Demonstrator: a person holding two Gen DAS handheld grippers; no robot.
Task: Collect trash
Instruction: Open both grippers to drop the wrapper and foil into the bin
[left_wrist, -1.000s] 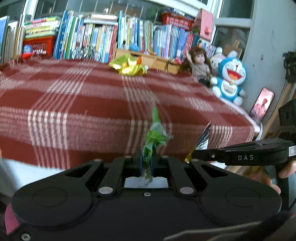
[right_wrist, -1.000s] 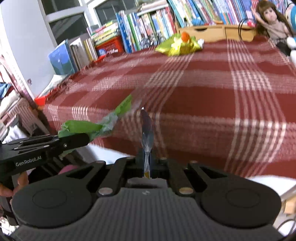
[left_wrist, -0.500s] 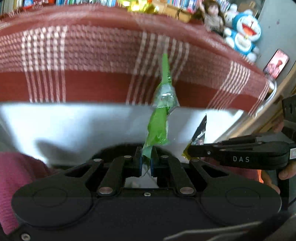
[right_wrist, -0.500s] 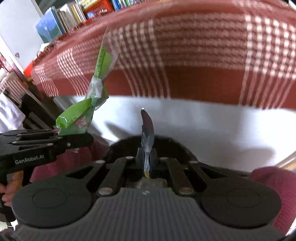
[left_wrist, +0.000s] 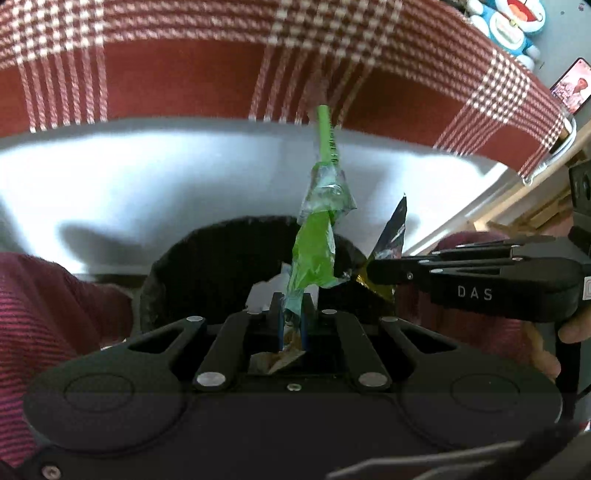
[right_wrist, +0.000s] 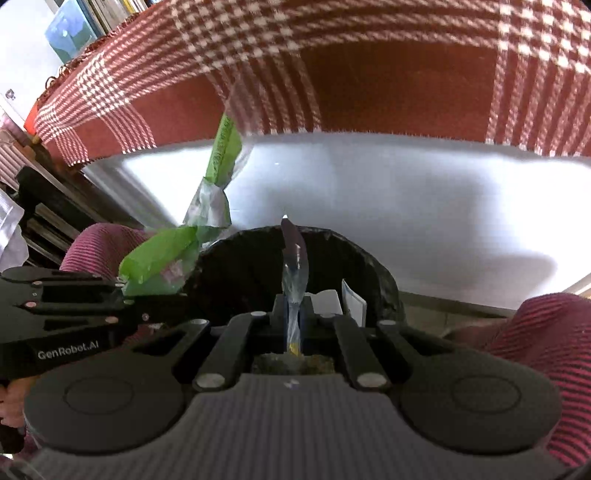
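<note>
My left gripper (left_wrist: 291, 325) is shut on a long green plastic wrapper (left_wrist: 314, 254) that sticks up from its jaws. It shows again in the right wrist view as the green wrapper (right_wrist: 162, 262) held by the left gripper (right_wrist: 125, 299). My right gripper (right_wrist: 293, 325) is shut on a thin dark foil wrapper (right_wrist: 293, 254); the left wrist view shows that dark wrapper (left_wrist: 391, 236) at the right gripper (left_wrist: 365, 277). Both grippers hang over a black-lined trash bin (left_wrist: 221, 258), also seen as the bin (right_wrist: 251, 266), which holds white paper scraps (right_wrist: 351, 299).
A red and white plaid tablecloth (left_wrist: 184, 74) hangs over the white table side (left_wrist: 147, 184) just beyond the bin. The person's legs in dark red fabric (left_wrist: 44, 314) flank the bin on both sides. Plush toys (left_wrist: 513, 26) and a phone (left_wrist: 570, 90) stand at the far right.
Both grippers have dropped from table-top height to below the table edge, carrying their wrappers. The bin has come into view under them and now lies close beneath.
</note>
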